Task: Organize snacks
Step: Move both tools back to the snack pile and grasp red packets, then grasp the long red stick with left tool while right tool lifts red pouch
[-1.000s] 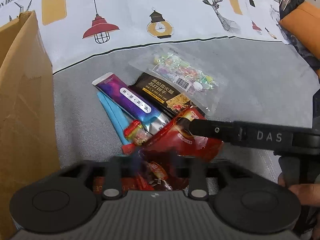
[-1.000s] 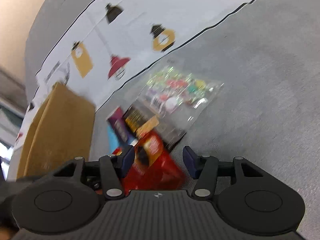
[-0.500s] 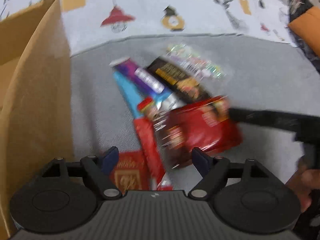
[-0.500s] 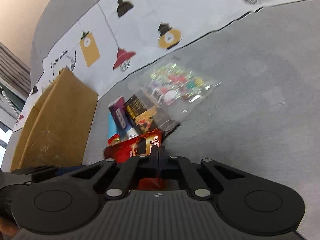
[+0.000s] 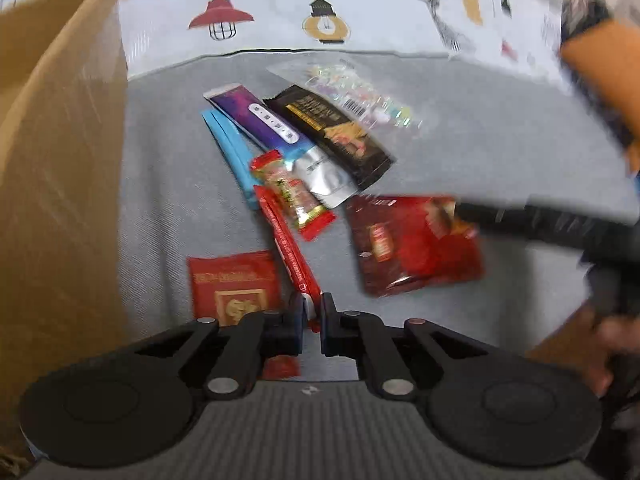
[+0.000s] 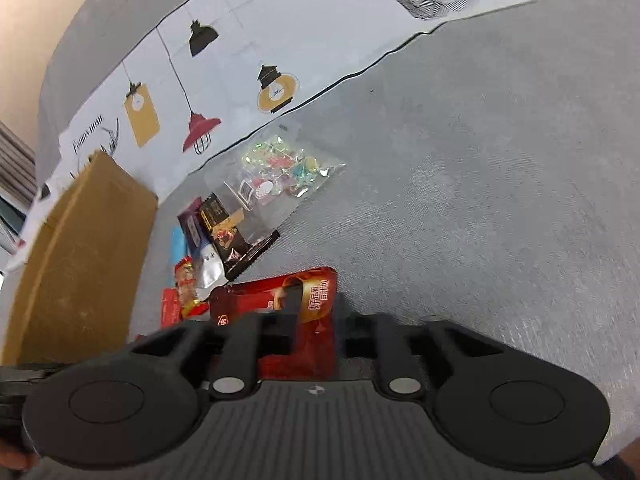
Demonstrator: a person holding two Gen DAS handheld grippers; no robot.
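Your left gripper (image 5: 311,322) fingers pinch the long red stick (image 5: 289,247); your right gripper (image 6: 316,316) fingers, just spreading, straddle the red pouch (image 6: 316,300), which may slip.

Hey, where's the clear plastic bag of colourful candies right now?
In the left wrist view, the clear plastic bag of colourful candies lies at the far end of the snack pile on the grey cloth, partly overlapping the black cracker packet.
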